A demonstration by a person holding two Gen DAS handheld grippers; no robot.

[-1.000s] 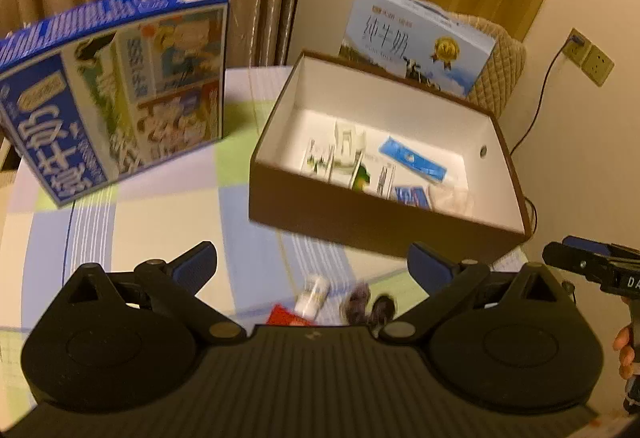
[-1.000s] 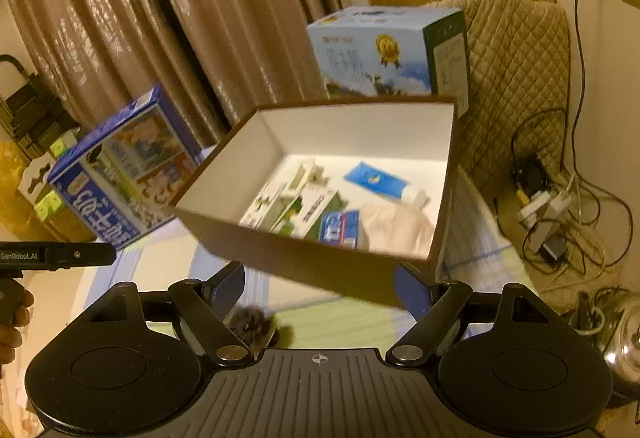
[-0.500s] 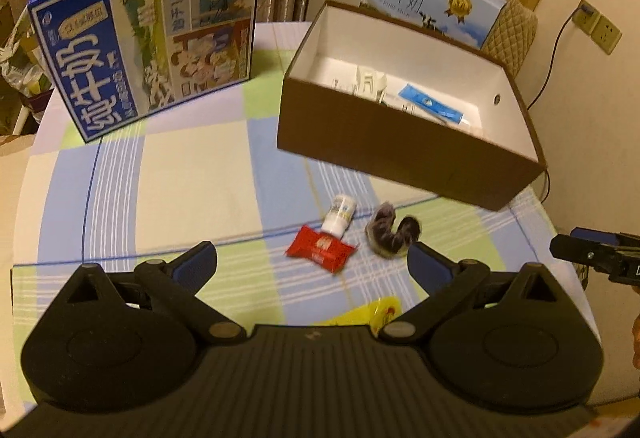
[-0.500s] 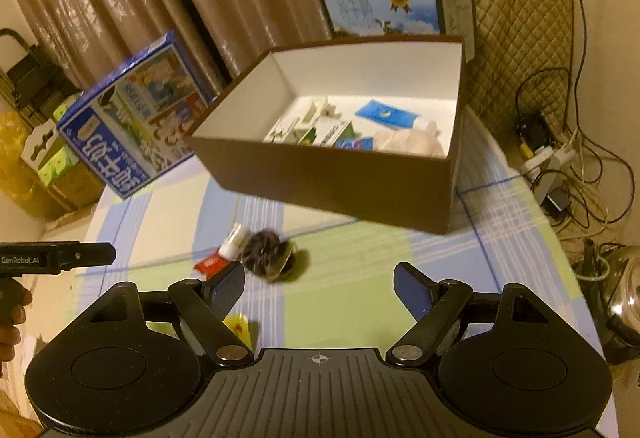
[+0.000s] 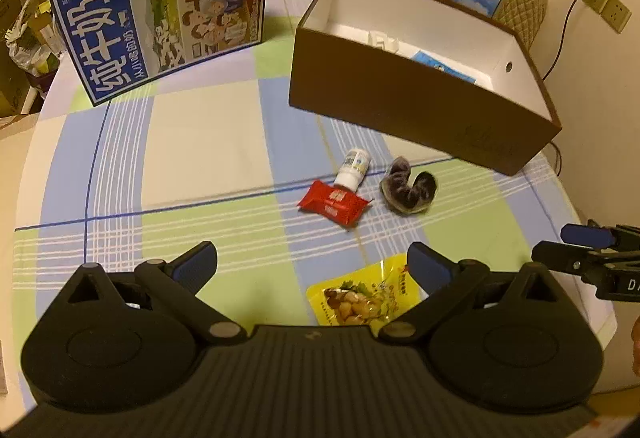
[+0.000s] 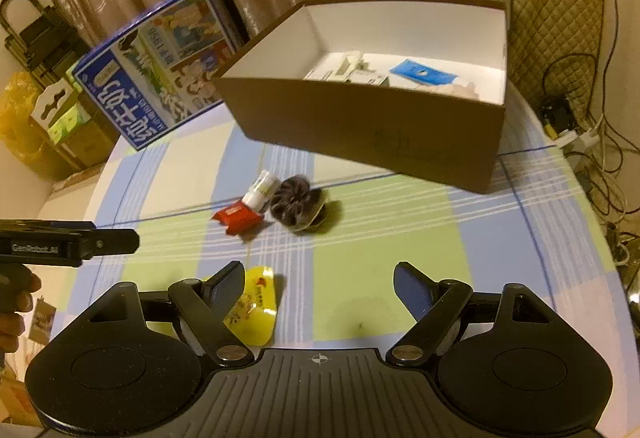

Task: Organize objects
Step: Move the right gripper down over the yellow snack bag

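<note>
Both tongs, left (image 5: pixel 312 262) and right (image 6: pixel 319 284), were spread and empty above the table (image 5: pixel 208 142). The yellow snack pouch (image 5: pixel 362 296), red packet (image 5: pixel 334 202), small white bottle (image 5: pixel 354 168) and dark scrunchie (image 5: pixel 408 186) lay loose before the brown box (image 5: pixel 420 114), probably awaiting collection into it.

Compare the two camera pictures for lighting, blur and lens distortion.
Left wrist view: warm yellowish light, the table edge bows from the fisheye, and the red packet and small bottle look fairly sharp. Right wrist view: same warm cast, slightly softer; the dark hair tie throws a shadow to its right, and the brown box edges curve.
</note>
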